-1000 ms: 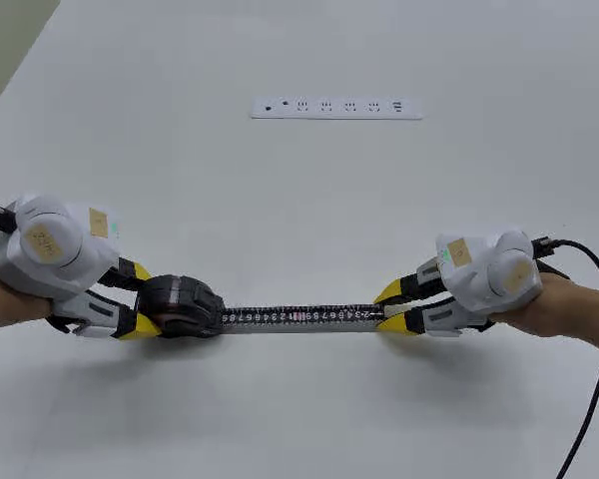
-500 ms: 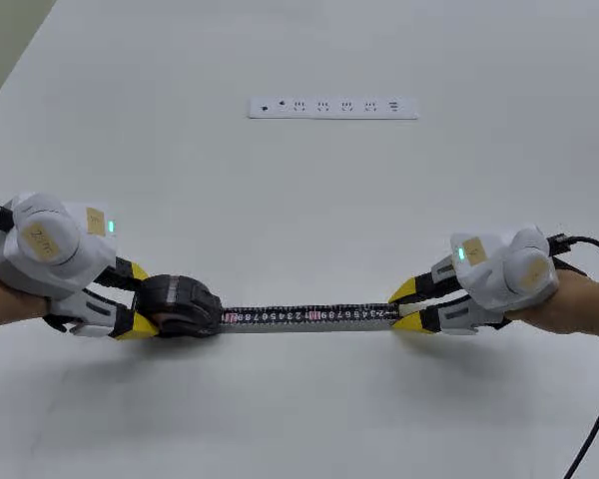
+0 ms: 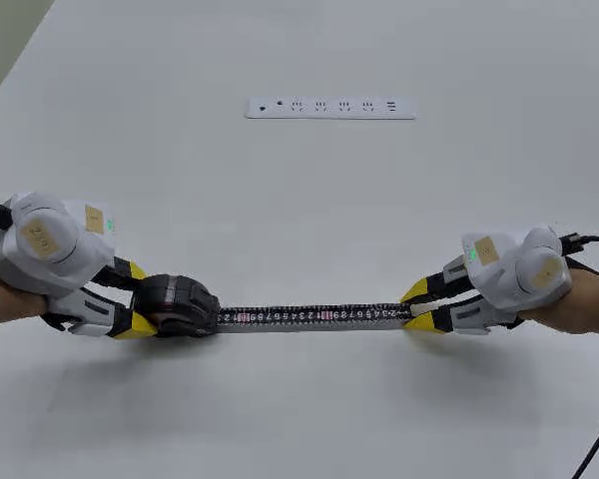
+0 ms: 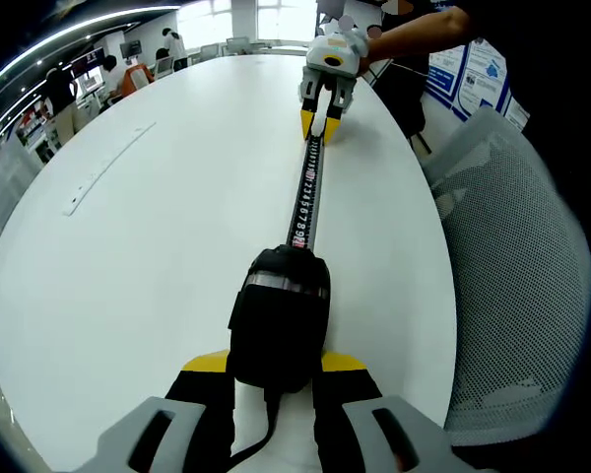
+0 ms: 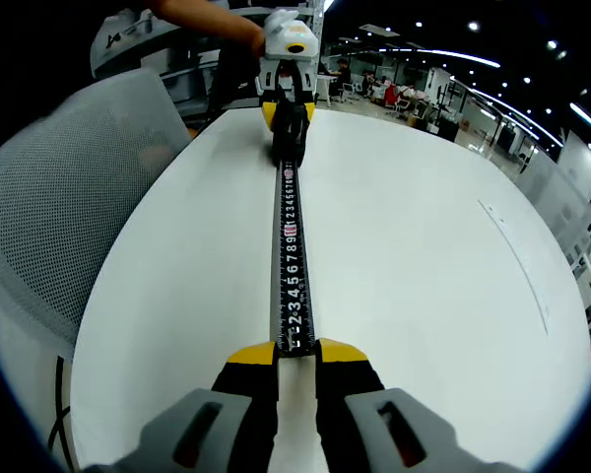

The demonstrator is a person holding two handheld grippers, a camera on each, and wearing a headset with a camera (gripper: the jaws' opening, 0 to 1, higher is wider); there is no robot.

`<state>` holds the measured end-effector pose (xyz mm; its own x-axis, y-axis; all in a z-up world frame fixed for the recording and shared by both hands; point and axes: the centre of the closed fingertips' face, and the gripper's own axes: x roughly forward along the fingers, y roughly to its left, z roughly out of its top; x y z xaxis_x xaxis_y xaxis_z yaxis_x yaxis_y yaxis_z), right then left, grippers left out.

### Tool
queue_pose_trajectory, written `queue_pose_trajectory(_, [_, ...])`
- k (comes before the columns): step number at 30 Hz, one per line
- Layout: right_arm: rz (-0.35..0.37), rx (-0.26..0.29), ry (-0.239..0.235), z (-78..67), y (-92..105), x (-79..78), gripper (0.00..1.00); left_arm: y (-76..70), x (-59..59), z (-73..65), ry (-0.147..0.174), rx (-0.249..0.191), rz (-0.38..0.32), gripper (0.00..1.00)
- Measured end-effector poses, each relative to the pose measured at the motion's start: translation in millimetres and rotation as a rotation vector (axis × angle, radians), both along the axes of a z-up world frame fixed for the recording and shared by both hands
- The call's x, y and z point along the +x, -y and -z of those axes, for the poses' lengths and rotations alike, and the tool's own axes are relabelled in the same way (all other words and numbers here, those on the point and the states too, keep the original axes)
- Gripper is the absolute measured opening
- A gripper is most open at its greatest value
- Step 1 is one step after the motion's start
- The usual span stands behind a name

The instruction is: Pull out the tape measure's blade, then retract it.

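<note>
Presently, head view: the left gripper point(image 3: 143, 299) was clamped on the black, rounded plastic tape-measure case point(image 3: 180, 305), which rested on the plain white table point(image 3: 299, 210) at the near left. The dark steel blade with white numerals point(image 3: 314, 315) ran straight along the table from the case to the right gripper point(image 3: 417, 307), whose yellow-tipped jaws were closed on the blade's end. A long white power strip point(image 3: 329, 108) lay well apart, at the far side.

Left gripper view: the left gripper point(image 4: 276, 367) pressed its jaws against both flanks of the case point(image 4: 279, 310). The blade point(image 4: 306, 192) left the case mouth and led to the right gripper point(image 4: 321, 118).

Right gripper view: the right gripper point(image 5: 295, 355) had its jaws together on the blade point(image 5: 293, 256) at its tip, and the hook was hidden between them. The numerals ran off toward the case point(image 5: 288, 128).

Judgement: the pull-out step was in hand and looked well advanced, and retraction was not yet done. The next move would call for the case held firm and the blade's end walked back toward the case mouth, in line with the blade, rather than let go to snap home. Whether a lock was engaged could not be told.
</note>
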<state>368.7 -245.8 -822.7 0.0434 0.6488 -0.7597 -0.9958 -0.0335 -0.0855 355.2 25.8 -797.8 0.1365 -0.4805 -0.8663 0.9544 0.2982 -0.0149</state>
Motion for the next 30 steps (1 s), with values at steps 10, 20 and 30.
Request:
queue_pose_trajectory(10, [0.002, -0.016, -0.023, 1.7, -0.4, -2.5, 0.13, 2.1, -0.7, 1.1, -0.014, 0.04, 0.027, 0.29])
queue_pose_trajectory(20, [0.003, -0.039, -0.016, 1.9, -0.4, -1.5, 0.14, 2.2, -0.8, 1.8, -0.04, 0.034, 0.026, 0.3])
queue_pose_trajectory(30, [0.013, -0.071, 0.009, 1.9, 10.8, 3.9, 0.19, -1.5, -4.7, 0.8, -0.042, 0.027, 0.02, 0.34])
